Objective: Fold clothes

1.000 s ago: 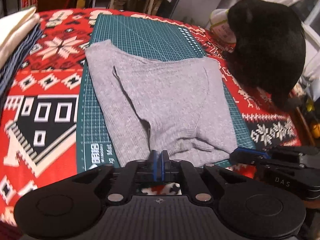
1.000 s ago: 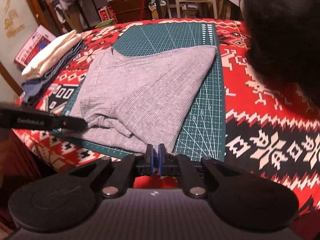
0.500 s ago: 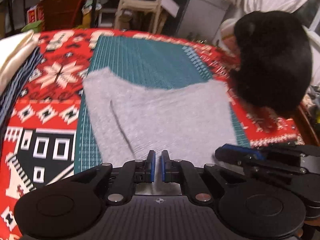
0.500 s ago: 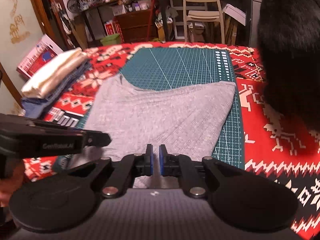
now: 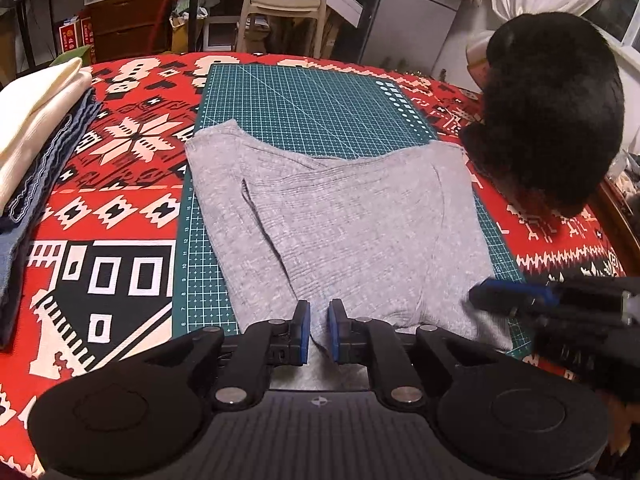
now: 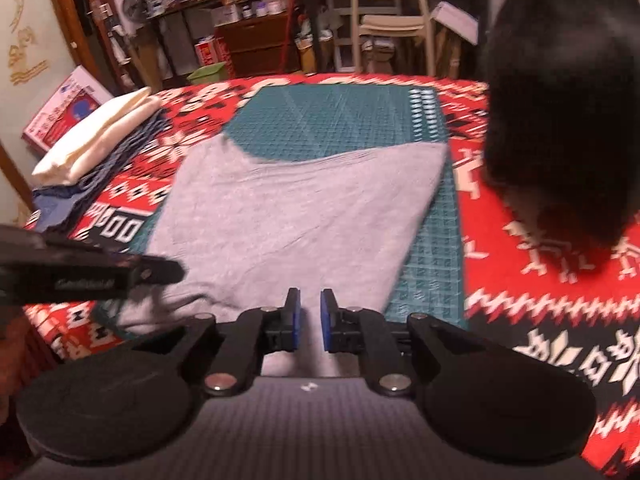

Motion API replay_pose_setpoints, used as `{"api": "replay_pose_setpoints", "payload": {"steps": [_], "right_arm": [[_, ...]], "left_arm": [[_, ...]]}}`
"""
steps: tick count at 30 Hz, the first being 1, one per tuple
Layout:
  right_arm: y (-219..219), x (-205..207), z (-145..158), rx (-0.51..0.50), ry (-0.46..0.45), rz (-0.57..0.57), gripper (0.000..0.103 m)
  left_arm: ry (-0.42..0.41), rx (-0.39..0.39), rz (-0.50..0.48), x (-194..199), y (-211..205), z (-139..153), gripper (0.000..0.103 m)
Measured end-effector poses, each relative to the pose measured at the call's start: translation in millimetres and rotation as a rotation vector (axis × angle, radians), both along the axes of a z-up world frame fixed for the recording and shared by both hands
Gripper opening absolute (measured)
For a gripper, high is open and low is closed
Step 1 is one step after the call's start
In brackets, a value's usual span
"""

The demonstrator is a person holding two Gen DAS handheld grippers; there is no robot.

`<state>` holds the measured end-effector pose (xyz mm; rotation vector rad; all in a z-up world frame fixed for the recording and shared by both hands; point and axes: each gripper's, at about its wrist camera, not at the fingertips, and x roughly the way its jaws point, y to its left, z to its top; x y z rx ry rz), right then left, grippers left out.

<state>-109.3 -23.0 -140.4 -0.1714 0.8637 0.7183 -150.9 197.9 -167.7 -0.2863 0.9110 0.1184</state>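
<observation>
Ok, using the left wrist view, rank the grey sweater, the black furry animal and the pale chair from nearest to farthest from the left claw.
1. Grey sweater: just ahead of the left claw, on the green mat.
2. Black furry animal: to the right, on the red cloth.
3. Pale chair: behind the table, at top centre.

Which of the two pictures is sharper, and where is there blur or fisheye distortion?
Left wrist view: sharp; the grid lines of the cutting mat read clearly and the grey sweater shows its ribs; only the right gripper is smeared. Right wrist view: motion-blurred throughout; the mat grid is smudged and the sweater looks smooth. Both views bend straight edges, such as the table's far edge.
</observation>
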Motion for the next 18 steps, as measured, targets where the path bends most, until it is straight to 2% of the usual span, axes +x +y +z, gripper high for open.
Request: {"api": "replay_pose_setpoints", "payload": {"steps": [6,8,9,14,18], "right_arm": [[-3.0,-0.6,-10.3,-0.019,0.019,0.000,0.014],[-1.9,-4.1,-10.4,-0.022,0.018,0.013,0.022],[-2.1,-5.4,-9.7,-0.022,0.021,0.017,0.022],[-8.4,-10.6,1.2,-0.006,0.012,0.025,0.022],[-13.9,-4.8,16.0,0.014,-0.030,0.014,0.022]], "left_arm": [[-0.001,-0.014,0.008,-2.3,2.6,-1.5,0.016],[0.000,-0.011,0.007,-3.0,1.9,-1.4,0.016],[0.001,-0.008,0.005,-3.3,1.4,-1.2,0.016],[0.014,-0.005,-0.001,-8.2,2.4,2.9,0.014],[-0.043,-0.047,0.000,-10.8,8.8,16.7,0.013]]}}
